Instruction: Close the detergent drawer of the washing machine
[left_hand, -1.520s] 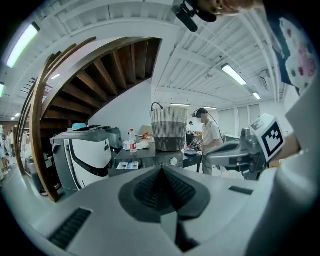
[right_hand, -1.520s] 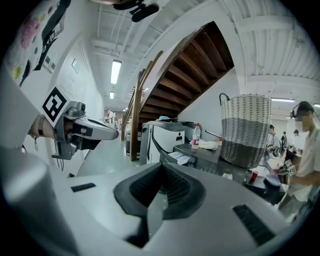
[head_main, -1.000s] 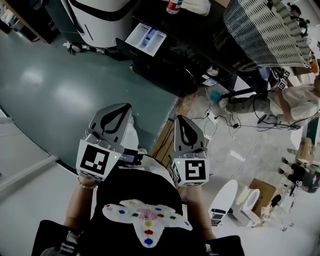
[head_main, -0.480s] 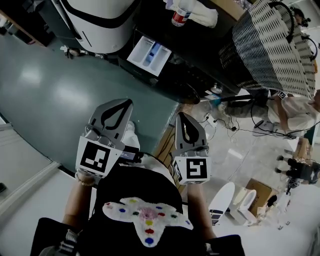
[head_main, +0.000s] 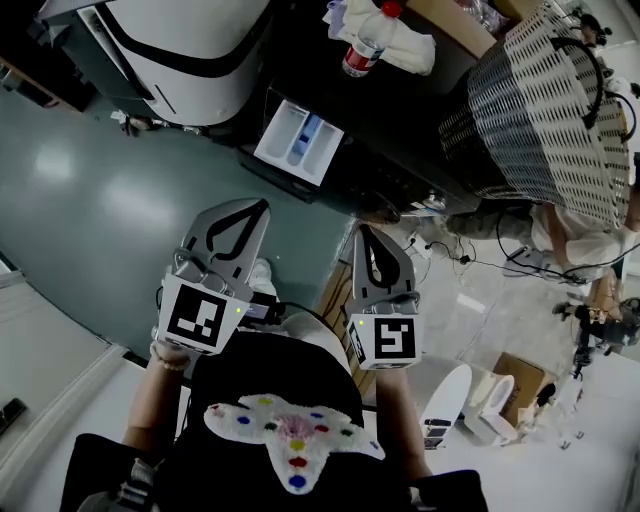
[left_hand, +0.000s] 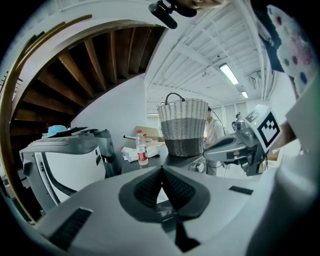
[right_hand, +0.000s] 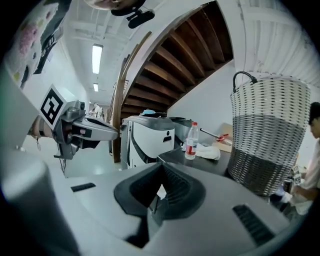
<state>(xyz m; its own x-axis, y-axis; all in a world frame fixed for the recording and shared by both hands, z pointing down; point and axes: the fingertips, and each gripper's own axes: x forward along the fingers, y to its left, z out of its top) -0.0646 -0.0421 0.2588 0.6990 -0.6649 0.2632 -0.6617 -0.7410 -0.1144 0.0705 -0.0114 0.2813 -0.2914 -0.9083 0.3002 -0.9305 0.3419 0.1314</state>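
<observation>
Both claws are shut tight and hold nothing. I have my left gripper (head_main: 262, 206) and right gripper (head_main: 362, 232) side by side in front of my chest, each with its jaws pressed together to a point. Each gripper view shows the ribbed pads meeting with nothing between them.

They point toward the black washing machine (head_main: 420, 130) but are well apart from it, out over the green floor (head_main: 100, 200). The detergent drawer (head_main: 298, 140) is pulled out of the machine's front. It is white, its compartments are open to view, and one holds a blue insert. In the head view it lies ahead of the grippers, beyond the gap between their tips, and neither touches it.

On the machine's top a plastic bottle (head_main: 364, 45) with a red cap and red label stands just beside a crumpled white cloth (head_main: 408, 40). Further right on the same top sits a large woven basket (head_main: 545, 110), pale above and grey below, with a dark handle. A white machine (head_main: 190, 50) with a dark curved band stands just to the left of the black one.
</observation>
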